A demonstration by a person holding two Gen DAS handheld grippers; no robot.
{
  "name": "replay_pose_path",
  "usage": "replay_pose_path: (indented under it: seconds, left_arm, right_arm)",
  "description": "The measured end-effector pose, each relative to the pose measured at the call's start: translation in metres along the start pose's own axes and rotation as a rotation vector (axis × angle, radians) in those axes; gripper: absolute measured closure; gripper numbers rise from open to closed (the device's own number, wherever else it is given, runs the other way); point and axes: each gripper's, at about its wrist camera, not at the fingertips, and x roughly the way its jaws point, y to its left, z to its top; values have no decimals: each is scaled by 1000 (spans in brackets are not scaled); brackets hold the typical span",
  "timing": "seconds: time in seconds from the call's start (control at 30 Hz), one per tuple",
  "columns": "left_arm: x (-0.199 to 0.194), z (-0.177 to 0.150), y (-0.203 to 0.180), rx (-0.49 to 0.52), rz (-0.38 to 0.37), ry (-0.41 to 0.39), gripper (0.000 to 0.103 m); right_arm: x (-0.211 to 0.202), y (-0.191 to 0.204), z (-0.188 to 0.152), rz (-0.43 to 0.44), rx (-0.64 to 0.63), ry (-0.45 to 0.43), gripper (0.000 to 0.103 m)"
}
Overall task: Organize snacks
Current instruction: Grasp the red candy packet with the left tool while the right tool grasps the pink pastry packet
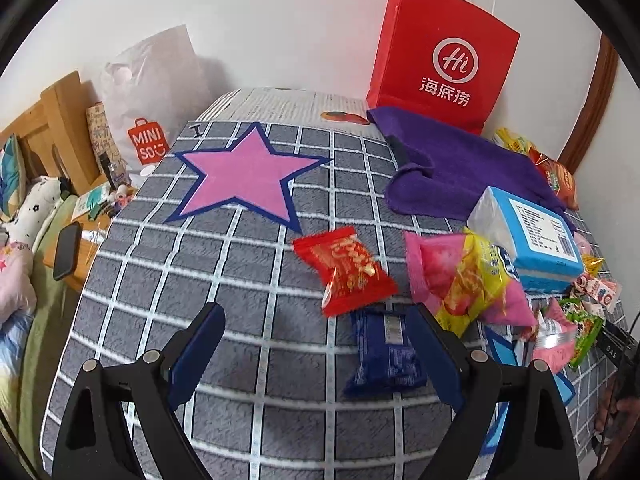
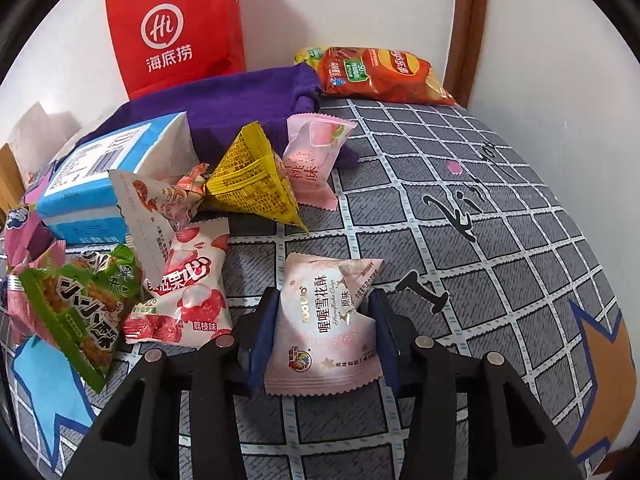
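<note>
**Right gripper on pink snowflake-crisp packet**

Right gripper (image 2: 324,332) has its jaws around the pink snowflake-crisp packet (image 2: 320,328), pads seemingly touching its crinkled sides; packet lies on the grey checked cloth (image 2: 500,240), just beside the snack pile (image 2: 168,240). Judging by looks: light, soft film, slippery, crumbly inside, so squeeze gently at mid-body, not the sealed ends. Pale pink wrapper, Chinese lettering, serrated edges. Left gripper (image 1: 316,344) is spread wide, empty, with a dark blue packet (image 1: 384,356) between its jaws.

One red bag (image 1: 440,52), one purple cloth (image 1: 460,168), one blue box (image 1: 532,240).
</note>
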Motion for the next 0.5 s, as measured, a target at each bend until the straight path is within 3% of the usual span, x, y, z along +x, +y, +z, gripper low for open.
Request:
replay_pose_path:
  seconds: [0.3,0.37,0.43,0.5]
  left_arm:
    - [39,20,-15,-2,14,53,18]
    - [46,24,-16,-7,29,57,22]
    - [54,26,-15,-23,38,62,35]
    - [62,28,-11,-41,13,83,36]
  right_arm:
    - [3,-2,2,4,6,1,57]
    - [4,-4,2,14,14,2,57]
    - [5,-6,2,17,21,2,57]
    - [5,-3,2,1,8,2,57]
